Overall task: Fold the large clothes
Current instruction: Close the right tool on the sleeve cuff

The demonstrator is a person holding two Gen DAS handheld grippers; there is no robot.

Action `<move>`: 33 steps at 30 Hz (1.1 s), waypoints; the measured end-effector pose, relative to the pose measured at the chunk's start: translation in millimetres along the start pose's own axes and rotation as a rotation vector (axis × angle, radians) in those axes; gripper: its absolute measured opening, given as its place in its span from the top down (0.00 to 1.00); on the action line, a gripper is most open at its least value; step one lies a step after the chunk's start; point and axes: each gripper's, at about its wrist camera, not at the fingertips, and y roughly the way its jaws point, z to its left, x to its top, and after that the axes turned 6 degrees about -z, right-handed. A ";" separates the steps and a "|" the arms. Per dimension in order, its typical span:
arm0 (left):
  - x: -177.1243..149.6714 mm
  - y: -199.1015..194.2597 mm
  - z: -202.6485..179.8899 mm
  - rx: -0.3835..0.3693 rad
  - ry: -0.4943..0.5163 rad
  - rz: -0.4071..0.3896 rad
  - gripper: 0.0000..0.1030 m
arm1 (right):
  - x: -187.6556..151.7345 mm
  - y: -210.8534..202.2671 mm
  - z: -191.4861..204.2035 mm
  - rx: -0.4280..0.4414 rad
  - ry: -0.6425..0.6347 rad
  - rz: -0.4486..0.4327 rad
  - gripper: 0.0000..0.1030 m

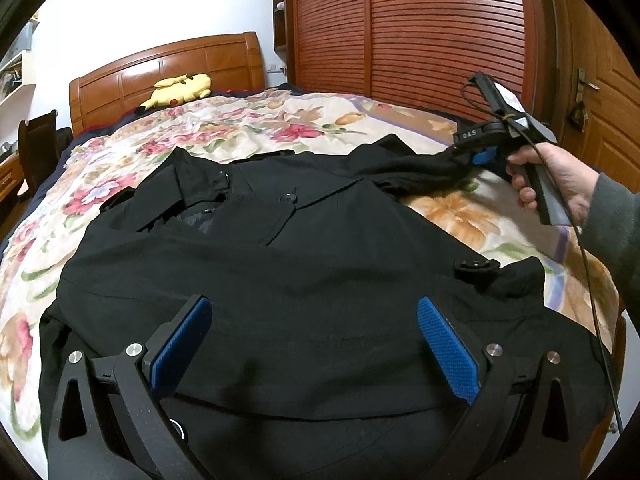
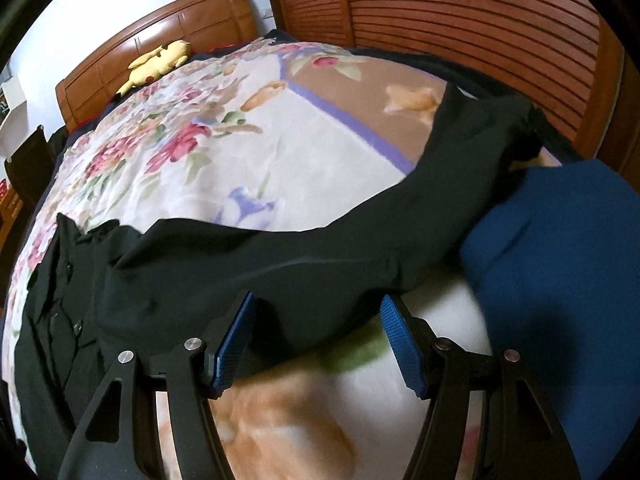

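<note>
A large black coat (image 1: 280, 264) lies spread on the floral bedspread (image 1: 248, 128). My left gripper (image 1: 314, 344) is open and hovers just above the coat's lower body. The right gripper (image 1: 480, 156) shows in the left wrist view at the coat's right sleeve (image 1: 424, 172), held in a hand. In the right wrist view my right gripper (image 2: 318, 340) is open, its blue pads on either side of the sleeve's (image 2: 304, 264) near edge. The sleeve stretches away to the upper right over the bed.
A yellow plush toy (image 1: 180, 88) lies by the wooden headboard (image 1: 168, 68). A slatted wooden wardrobe (image 1: 420, 28) stands behind the bed, a door (image 1: 600, 100) at right. A dark blue cloth (image 2: 560, 248) lies to the right of the sleeve. A chair (image 1: 36, 136) stands at left.
</note>
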 end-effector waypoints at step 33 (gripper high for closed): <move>-22.0 -74.0 47.0 0.022 -0.089 -0.070 0.00 | -124.5 -181.6 210.4 0.550 -0.545 -0.123 0.97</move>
